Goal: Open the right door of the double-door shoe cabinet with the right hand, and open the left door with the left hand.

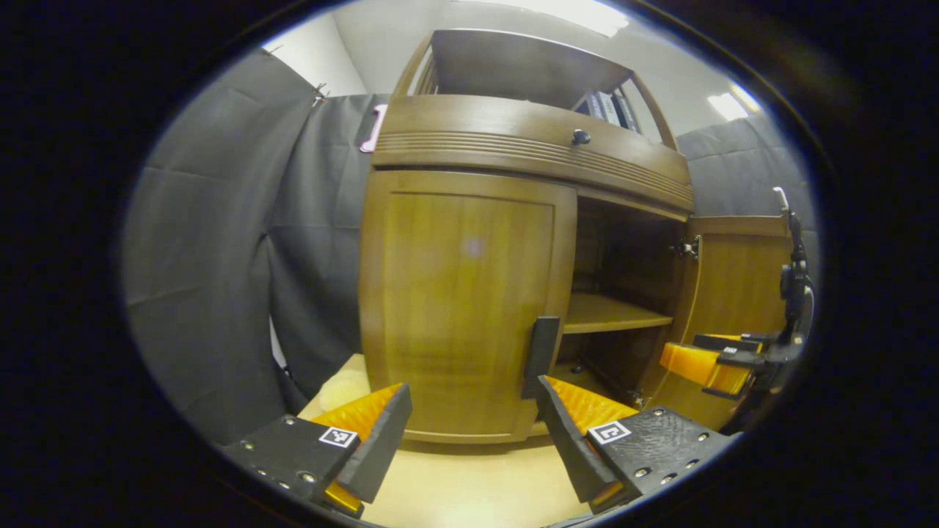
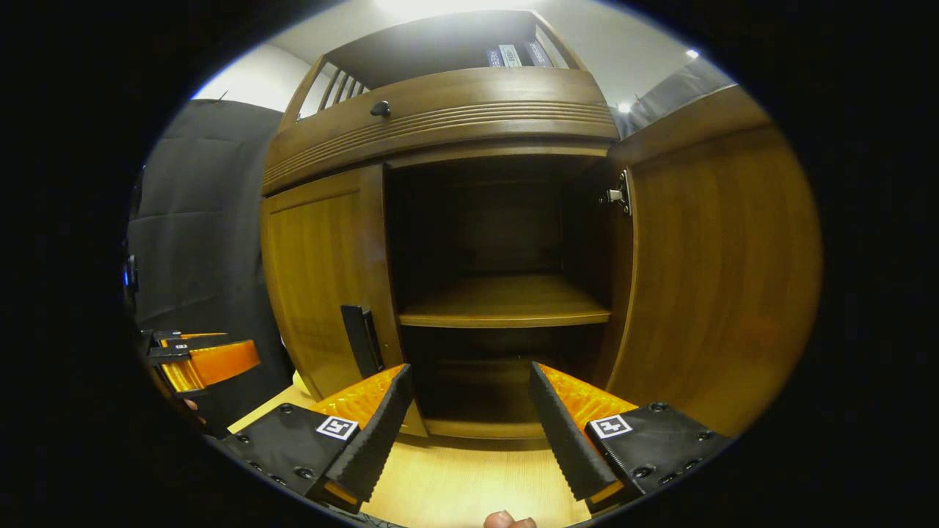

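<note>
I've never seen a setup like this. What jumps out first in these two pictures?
A wooden shoe cabinet fills the middle, its right door swung wide open on a dark inside with one bare shelf. The left door is shut, with a black handle at its inner edge. Low in the left gripper view, the left gripper, orange and black, stands open before that door; the right gripper gapes before the open half.

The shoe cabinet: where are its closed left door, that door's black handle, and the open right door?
left door (image 1: 462, 293), left gripper view, middle of its panel
black handle (image 1: 541, 348), left gripper view, its middle
right door (image 2: 722, 279), right gripper view, inner face
</note>
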